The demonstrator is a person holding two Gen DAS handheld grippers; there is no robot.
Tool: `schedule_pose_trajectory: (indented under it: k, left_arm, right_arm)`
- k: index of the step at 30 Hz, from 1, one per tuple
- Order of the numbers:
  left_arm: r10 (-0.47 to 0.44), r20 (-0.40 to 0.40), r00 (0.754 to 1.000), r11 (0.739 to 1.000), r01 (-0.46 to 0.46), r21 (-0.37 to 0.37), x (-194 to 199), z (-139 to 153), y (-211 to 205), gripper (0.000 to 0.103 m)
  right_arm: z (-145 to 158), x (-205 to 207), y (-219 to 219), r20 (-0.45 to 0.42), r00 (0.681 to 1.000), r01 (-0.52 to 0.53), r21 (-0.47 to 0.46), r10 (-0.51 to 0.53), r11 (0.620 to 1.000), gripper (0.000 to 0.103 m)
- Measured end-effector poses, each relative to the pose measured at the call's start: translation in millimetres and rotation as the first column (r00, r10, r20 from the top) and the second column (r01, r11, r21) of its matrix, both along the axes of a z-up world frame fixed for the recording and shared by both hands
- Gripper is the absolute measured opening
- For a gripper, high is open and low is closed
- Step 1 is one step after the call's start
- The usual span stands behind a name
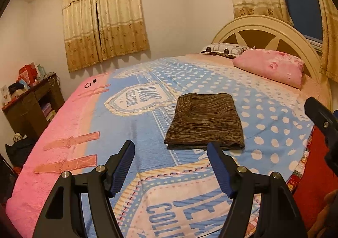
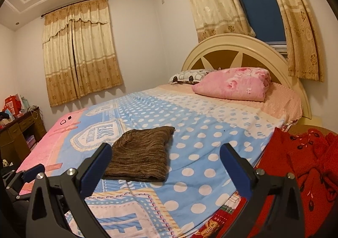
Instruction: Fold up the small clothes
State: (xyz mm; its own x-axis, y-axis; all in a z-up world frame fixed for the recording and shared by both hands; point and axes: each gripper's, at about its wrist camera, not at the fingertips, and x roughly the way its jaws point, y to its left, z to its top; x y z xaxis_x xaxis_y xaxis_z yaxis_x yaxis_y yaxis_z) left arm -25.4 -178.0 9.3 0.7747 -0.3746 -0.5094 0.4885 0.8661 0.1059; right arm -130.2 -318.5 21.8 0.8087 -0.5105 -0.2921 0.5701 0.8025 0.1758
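A brown striped garment (image 1: 203, 121) lies folded into a flat rectangle on the blue dotted bedspread (image 1: 264, 115); it also shows in the right wrist view (image 2: 140, 153). My left gripper (image 1: 171, 151) is open and empty, held just short of the garment's near edge. My right gripper (image 2: 166, 153) is open and empty, above the bed's near edge to the right of the garment. The right gripper's finger shows at the right edge of the left wrist view (image 1: 321, 117). The left gripper shows low on the left in the right wrist view (image 2: 27, 174).
A red embroidered cloth (image 2: 306, 164) is heaped beside the bed on the right. A pink pillow (image 2: 234, 83) and a patterned pillow (image 2: 188, 76) lie by the cream headboard (image 2: 243, 47). A cluttered wooden desk (image 1: 31, 102) stands at the far left. Small dark items (image 1: 90, 83) lie on the pink part of the bedspread.
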Motion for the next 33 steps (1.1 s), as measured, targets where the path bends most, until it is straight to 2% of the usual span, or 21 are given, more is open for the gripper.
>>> schedule_pose_trajectory:
  k: [5, 7, 8, 10, 14, 25, 33]
  left_arm:
    - [0.014, 0.004, 1.000, 1.000, -0.014, 0.005, 0.0, -0.4, 0.4, 0.073]
    - [0.055, 0.048, 0.997, 0.998, -0.057, 0.031, -3.4, 0.5, -0.2, 0.088]
    - [0.068, 0.078, 0.995, 0.997, -0.071, 0.039, -6.7, 1.2, -0.6, 0.089]
    - [0.061, 0.124, 0.990, 0.997, -0.066, 0.037, -13.2, 3.8, -0.6, 0.090]
    - [0.023, 0.110, 0.994, 1.000, -0.025, 0.016, -15.0, 6.4, 0.8, 0.090]
    - [-0.005, 0.070, 0.998, 1.000, 0.005, 0.003, -13.3, 7.1, 2.1, 0.090]
    - [-0.003, 0.074, 0.997, 1.000, 0.003, 0.007, -14.7, 6.8, 1.4, 0.090]
  right_arm:
    - [-0.2, -0.6, -0.6, 0.006, 1.000, 0.000, 0.003, 0.000, 1.000, 0.103]
    - [-0.3, -0.9, -0.3, 0.005, 1.000, 0.000, 0.005, 0.000, 1.000, 0.103]
    - [-0.2, -0.8, -0.5, 0.005, 1.000, 0.000, 0.005, 0.000, 1.000, 0.103]
    - [-0.1, -0.7, -0.5, 0.006, 1.000, -0.001, 0.004, 0.001, 1.000, 0.103]
    - [-0.3, -0.9, -0.2, 0.003, 1.000, -0.001, 0.005, 0.001, 1.000, 0.103]
    - [-2.6, 2.3, -0.4, -0.010, 1.000, -0.003, 0.023, 0.003, 1.000, 0.103]
    - [-4.7, 2.7, -2.2, -0.018, 1.000, -0.004, 0.045, 0.005, 0.999, 0.103]
